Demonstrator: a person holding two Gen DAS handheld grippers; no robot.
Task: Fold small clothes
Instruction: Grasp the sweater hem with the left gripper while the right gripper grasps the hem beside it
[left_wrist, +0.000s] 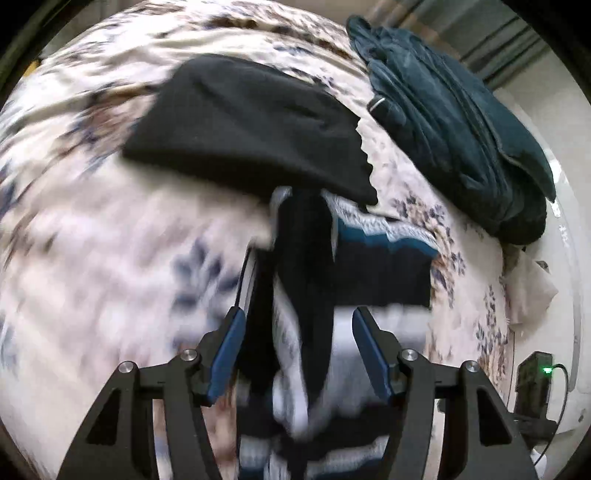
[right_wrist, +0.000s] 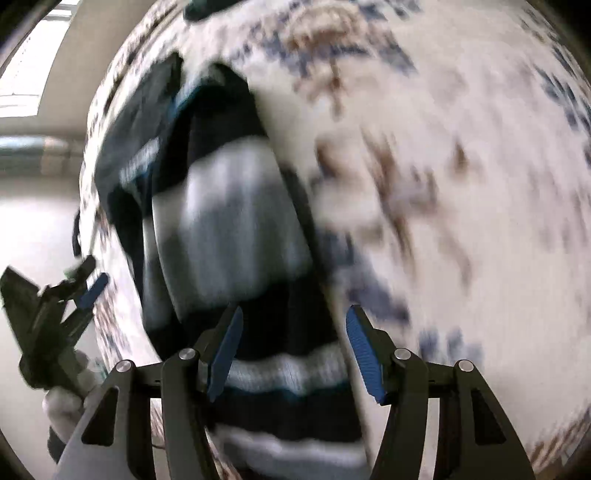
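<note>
Both tools stand open, gripping nothing: left tool (left_wrist: 297, 354), right tool (right_wrist: 293, 349). The striped sweater (right_wrist: 229, 206) lies on the bed (right_wrist: 461, 184) beneath them. Mid-fold, apparently; next, grasp an edge.

Bedspread (left_wrist: 92, 258): cream, navy and brown floral print. Striped garment (right_wrist: 236, 206): white, teal, black bands. Flat cloth (left_wrist: 251, 125): black. Heaped clothing (left_wrist: 454, 122): dark teal. Tongs' pads (right_wrist: 360, 350): blue.

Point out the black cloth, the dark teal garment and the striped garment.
black cloth (left_wrist: 247, 125), left wrist view, middle of its flat face.
dark teal garment (left_wrist: 454, 122), left wrist view, middle of the heap.
striped garment (right_wrist: 236, 206), right wrist view, pale stripe.
</note>
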